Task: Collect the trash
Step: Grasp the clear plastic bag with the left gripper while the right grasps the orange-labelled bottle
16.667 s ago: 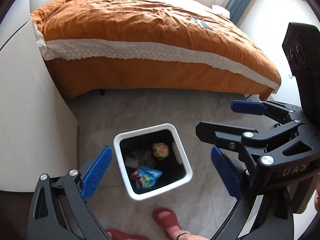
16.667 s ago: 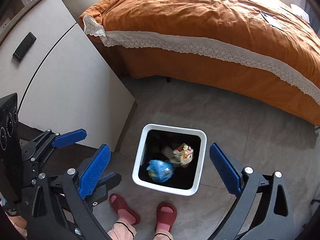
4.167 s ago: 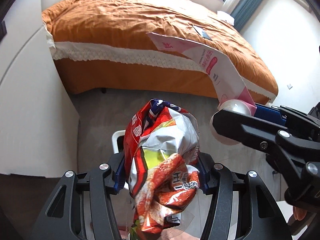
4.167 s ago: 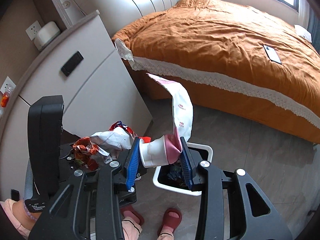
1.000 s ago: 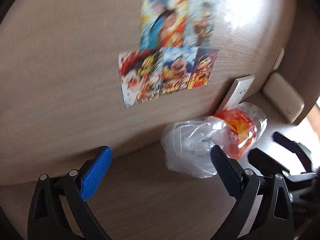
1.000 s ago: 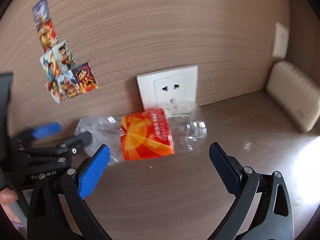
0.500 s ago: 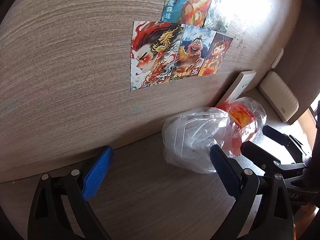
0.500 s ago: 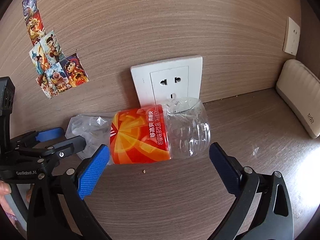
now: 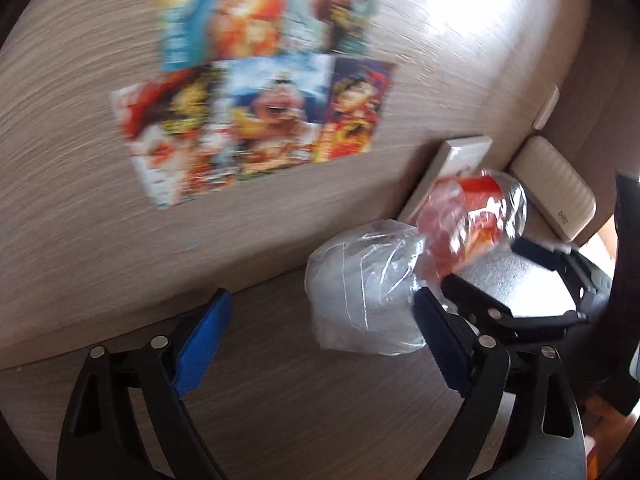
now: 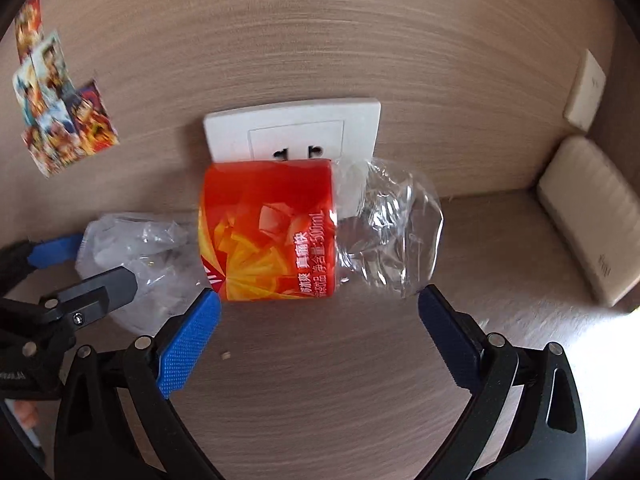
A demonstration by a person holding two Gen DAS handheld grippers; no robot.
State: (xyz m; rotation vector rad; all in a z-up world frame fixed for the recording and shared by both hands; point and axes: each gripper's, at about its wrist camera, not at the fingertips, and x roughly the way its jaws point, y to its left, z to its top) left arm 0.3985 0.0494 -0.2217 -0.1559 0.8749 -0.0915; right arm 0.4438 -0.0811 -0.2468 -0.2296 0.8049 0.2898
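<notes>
A crushed clear plastic bottle with an orange label (image 10: 280, 232) lies on its side on a wooden shelf against the wall; it also shows in the left wrist view (image 9: 476, 220). A crumpled clear plastic bag (image 9: 364, 296) lies just left of it, also in the right wrist view (image 10: 136, 248). My left gripper (image 9: 316, 336) is open, its right finger beside the bag, the bag near its span. My right gripper (image 10: 316, 328) is open and empty, its fingertips just short of the bottle, either side of it.
A white wall socket (image 10: 292, 132) sits behind the bottle. Cartoon stickers (image 9: 256, 120) are on the wall at left. A beige box (image 10: 588, 216) lies at the shelf's right end, under a small wall plate (image 10: 586, 92). A crumb (image 10: 226, 356) lies on the shelf.
Both grippers have moved closer to the wall. The bottle and bag loom larger, and the right gripper's fingertips now reach the bottle's sides. Both stay open.
</notes>
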